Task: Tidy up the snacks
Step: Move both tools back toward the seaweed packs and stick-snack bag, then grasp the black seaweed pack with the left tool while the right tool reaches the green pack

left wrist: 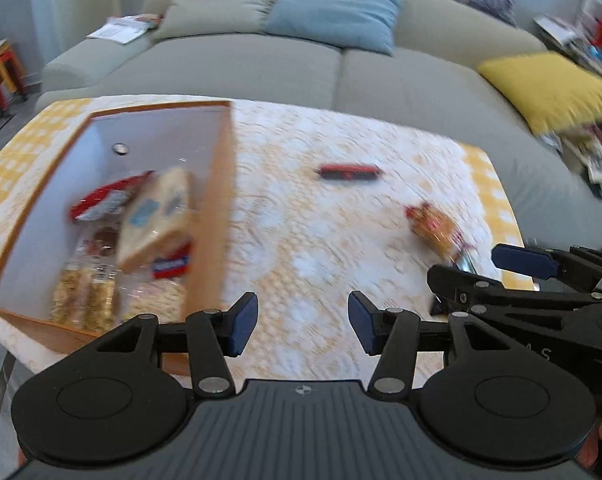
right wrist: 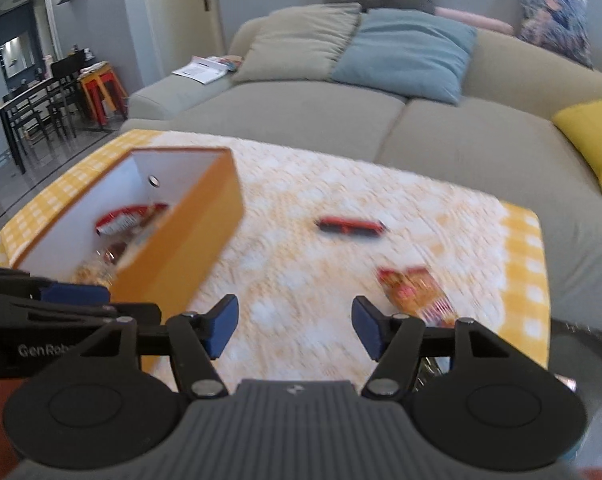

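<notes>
- The left gripper (left wrist: 303, 322) hangs low over the near edge of the table, its blue-padded fingers spread apart with nothing between them.
- The right gripper (right wrist: 295, 326) is just beside it, also wide apart and holding nothing; from the left camera its fingers (left wrist: 521, 259) reach in from the right toward the near-right snack.
- An orange box (left wrist: 217, 184) with white inner walls sits on the left part of the table, open at the top.
- Inside the box lie several packets: a tan pack (left wrist: 157, 216) tilted on top of the others, a red-and-white bag (left wrist: 105, 200) behind it, and clear-wrapped crackers (left wrist: 81, 292) at the near end.
- A red bar (right wrist: 351, 226) lies alone on the cloth, right of the box and well apart from it.
- A red-and-orange snack bag (right wrist: 415, 292) lies nearer, on the right, just ahead of the right gripper's right finger; blur hides its print.
- The cloth (left wrist: 321, 240) is yellow-and-white check with a lacy layer over its middle.
- Beyond the table stands a grey sofa (right wrist: 301, 116) with a beige, a blue (right wrist: 405, 54) and a yellow cushion (left wrist: 549, 88).
</notes>
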`<state>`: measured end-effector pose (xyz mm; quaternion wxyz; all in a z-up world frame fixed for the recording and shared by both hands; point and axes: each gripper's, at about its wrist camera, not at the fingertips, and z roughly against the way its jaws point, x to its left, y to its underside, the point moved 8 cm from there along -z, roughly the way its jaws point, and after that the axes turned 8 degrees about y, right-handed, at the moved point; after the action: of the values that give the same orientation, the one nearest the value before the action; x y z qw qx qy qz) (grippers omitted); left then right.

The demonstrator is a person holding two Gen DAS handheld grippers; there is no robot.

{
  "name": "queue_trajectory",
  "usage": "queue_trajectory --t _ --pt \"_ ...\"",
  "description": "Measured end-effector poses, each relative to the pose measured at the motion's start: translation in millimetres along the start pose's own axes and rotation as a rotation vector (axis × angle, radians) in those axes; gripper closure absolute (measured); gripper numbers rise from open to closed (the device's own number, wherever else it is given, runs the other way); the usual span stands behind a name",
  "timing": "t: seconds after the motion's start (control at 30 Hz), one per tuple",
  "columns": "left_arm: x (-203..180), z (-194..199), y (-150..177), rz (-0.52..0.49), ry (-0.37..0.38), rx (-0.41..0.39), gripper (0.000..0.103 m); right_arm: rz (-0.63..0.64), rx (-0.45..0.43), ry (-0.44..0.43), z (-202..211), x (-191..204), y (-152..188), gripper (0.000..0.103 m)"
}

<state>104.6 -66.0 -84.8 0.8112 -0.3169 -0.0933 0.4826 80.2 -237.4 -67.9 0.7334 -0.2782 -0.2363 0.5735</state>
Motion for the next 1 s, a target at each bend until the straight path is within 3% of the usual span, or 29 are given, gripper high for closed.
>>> queue_trajectory --t 0.17,0.47,0.87,1.0 --pt "-25 -12 7 -0.089 -0.018 0.025 0.040 -0.061 0.070 0.053 -5 -44 35 0.034" --pt "-55 -44 11 -0.136 0.035 0.092 0.036 -0.262 0.222 0.120 -38 -106 72 0.031" --pt "-71 -93 11 -0.169 0.047 0.177 0.036 -0.358 0.201 0.073 -69 -114 62 0.032" --pt "-82 -101 9 -0.201 0.095 0.181 0.036 -0.403 0.240 0.100 -72 -126 69 0.034"
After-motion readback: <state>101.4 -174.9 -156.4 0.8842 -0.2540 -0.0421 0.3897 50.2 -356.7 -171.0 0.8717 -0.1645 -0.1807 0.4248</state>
